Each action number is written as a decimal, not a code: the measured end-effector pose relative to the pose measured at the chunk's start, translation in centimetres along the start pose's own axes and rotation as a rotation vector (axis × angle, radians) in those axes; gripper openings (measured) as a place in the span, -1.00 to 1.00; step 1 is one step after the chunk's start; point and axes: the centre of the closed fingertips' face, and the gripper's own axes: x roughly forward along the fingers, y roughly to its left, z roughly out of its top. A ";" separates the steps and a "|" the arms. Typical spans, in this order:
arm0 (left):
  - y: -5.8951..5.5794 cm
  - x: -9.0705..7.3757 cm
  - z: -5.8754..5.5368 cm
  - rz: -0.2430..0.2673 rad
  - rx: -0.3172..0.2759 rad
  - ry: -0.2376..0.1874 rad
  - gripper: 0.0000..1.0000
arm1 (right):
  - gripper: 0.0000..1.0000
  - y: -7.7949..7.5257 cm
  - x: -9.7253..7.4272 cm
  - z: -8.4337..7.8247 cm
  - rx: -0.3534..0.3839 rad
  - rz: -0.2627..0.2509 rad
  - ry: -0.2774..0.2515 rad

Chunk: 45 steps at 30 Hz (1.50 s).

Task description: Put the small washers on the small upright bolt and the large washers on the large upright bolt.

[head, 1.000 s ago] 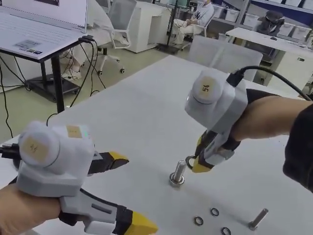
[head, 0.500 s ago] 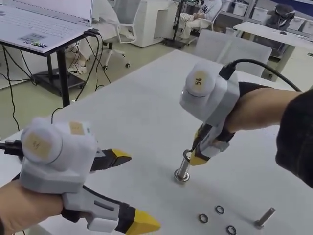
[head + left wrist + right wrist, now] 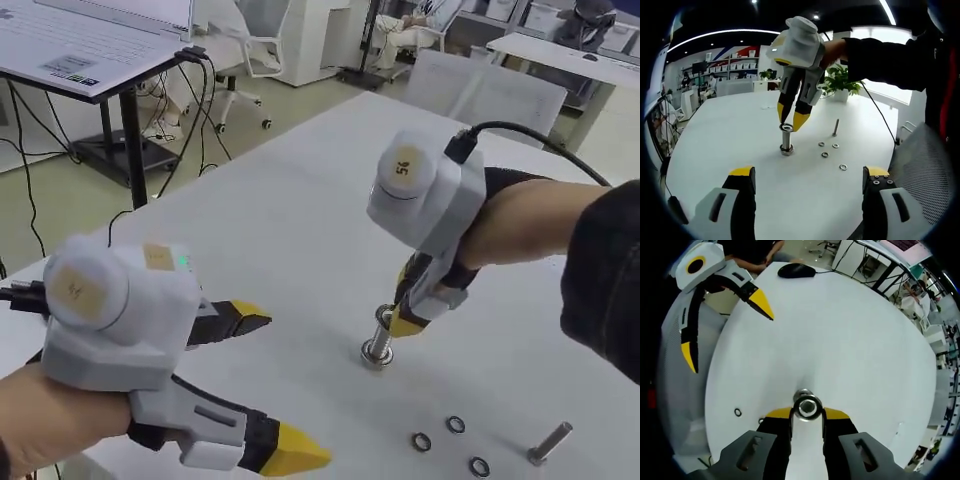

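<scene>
The large bolt [image 3: 377, 345] stands upright on the white table [image 3: 290, 220]. My right gripper [image 3: 392, 322] is shut on a large washer [image 3: 807, 406] and holds it right at the bolt's top [image 3: 786, 139]. The small bolt [image 3: 551, 443] stands to the right, and three small washers [image 3: 455, 424] lie between the two bolts. A fourth ring [image 3: 843, 167] lies closer to me. My left gripper [image 3: 272, 388] hovers open at the lower left with nothing between its jaws [image 3: 809, 172]. It also appears in the right gripper view [image 3: 727, 335].
A laptop [image 3: 70, 40] sits on a side desk at the upper left, with cables hanging below. A grey chair [image 3: 490, 90] stands beyond the table's far edge. A black mouse [image 3: 796, 271] lies on the table, and a cable [image 3: 530, 140] trails from the right gripper.
The right gripper has moved the large washer from beside the large bolt's top onto it and lowered slightly. The left gripper has stayed put. The camera has shifted a little.
</scene>
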 end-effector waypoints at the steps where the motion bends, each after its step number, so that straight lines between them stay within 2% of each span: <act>1: 0.0 0.0 0.0 -0.002 -0.001 0.000 0.76 | -0.54 -0.1 0.1 0.0 0.000 0.000 0.001; 15: 0.0 0.0 -0.2 -0.007 -0.006 0.004 0.76 | -0.54 -0.5 0.8 -0.1 0.005 0.014 0.008; 21: 0.0 -0.1 -0.2 -0.005 -0.008 0.006 0.76 | -0.54 -0.6 1.7 -0.2 0.009 0.022 0.013; 45: 0.1 0.0 -0.7 0.000 -0.019 0.014 0.76 | -0.54 0.5 4.2 -0.7 0.022 0.055 0.024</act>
